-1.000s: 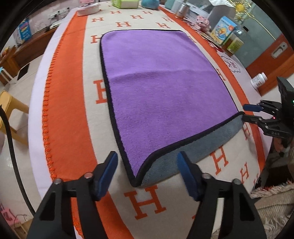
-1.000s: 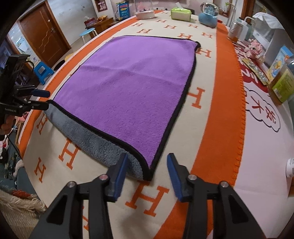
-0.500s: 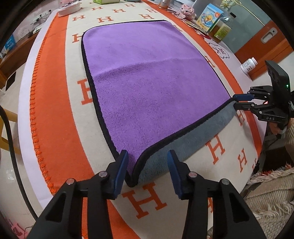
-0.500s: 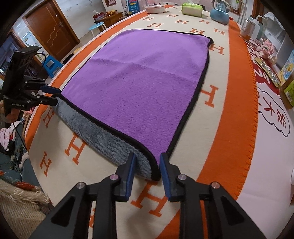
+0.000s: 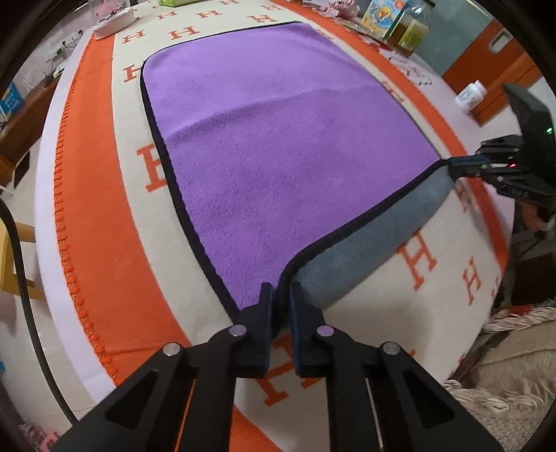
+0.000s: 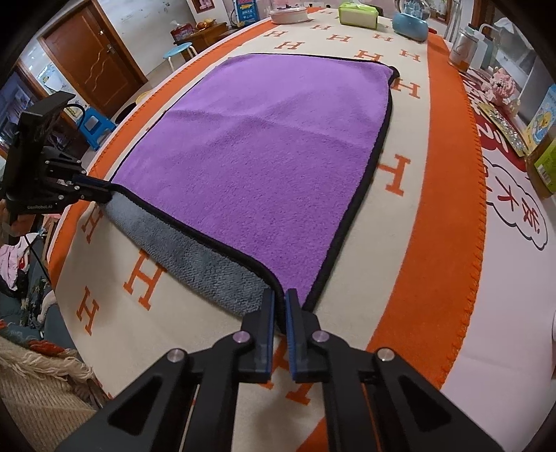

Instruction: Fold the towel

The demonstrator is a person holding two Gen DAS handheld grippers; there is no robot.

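A purple towel with a black hem and grey underside lies spread on the orange and cream H-patterned table cover; it also shows in the right wrist view. My left gripper is shut on the towel's near left corner. My right gripper is shut on the near right corner. Both corners are lifted slightly, so the near edge shows its grey underside. Each gripper shows in the other's view: the right gripper and the left gripper.
The table cover carries a green tissue box, a blue bowl, a white dish, jars and boxes along the right side and a white bottle. A blue stool stands by the door.
Both grippers moved forward over the towel's near corners and closed on them. The near edge has risen a little off the table.
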